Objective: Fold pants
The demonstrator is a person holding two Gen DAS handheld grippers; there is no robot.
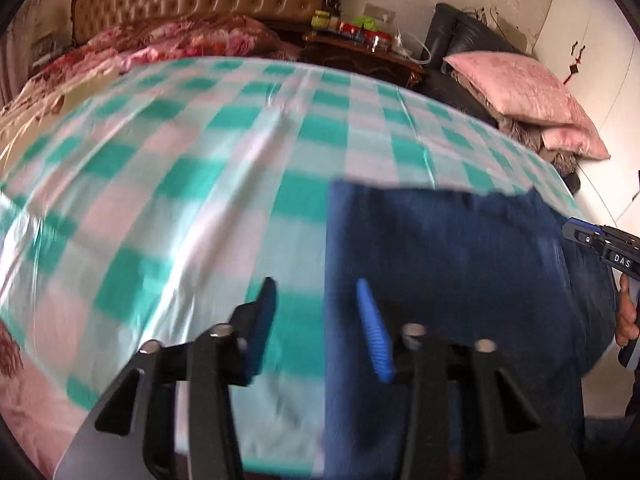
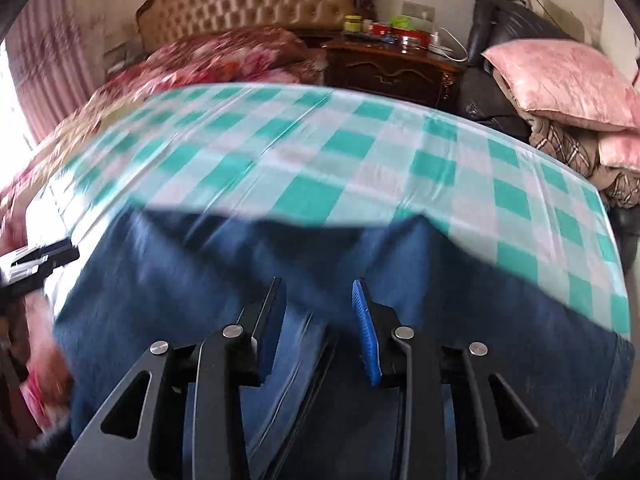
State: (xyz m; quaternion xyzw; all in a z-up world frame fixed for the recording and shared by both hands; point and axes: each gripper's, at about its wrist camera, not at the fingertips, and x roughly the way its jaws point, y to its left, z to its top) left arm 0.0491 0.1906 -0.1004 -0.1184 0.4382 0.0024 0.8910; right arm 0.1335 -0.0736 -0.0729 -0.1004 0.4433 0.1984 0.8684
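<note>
surface: bed [image 2: 400, 184], teal-checked sheet | on it: blue jeans [image 2: 180, 280] (near edge), floral blanket [image 2: 224, 56] by headboard

A: Where does the left gripper [image 1: 316, 300] sit, taking the pants [image 1: 448, 248] as the mark?

B: At their left edge, angled downward, jaws apart with nothing between them.

A: And the right gripper [image 2: 318, 308]?

B: Over the middle of the pants, also angled downward, jaws parted; whether its pads press the cloth I cannot tell.

A: Any hand showing?

B: A hand [image 1: 627, 312] at the pants' right side, wrapped around that gripper's handle.
</note>
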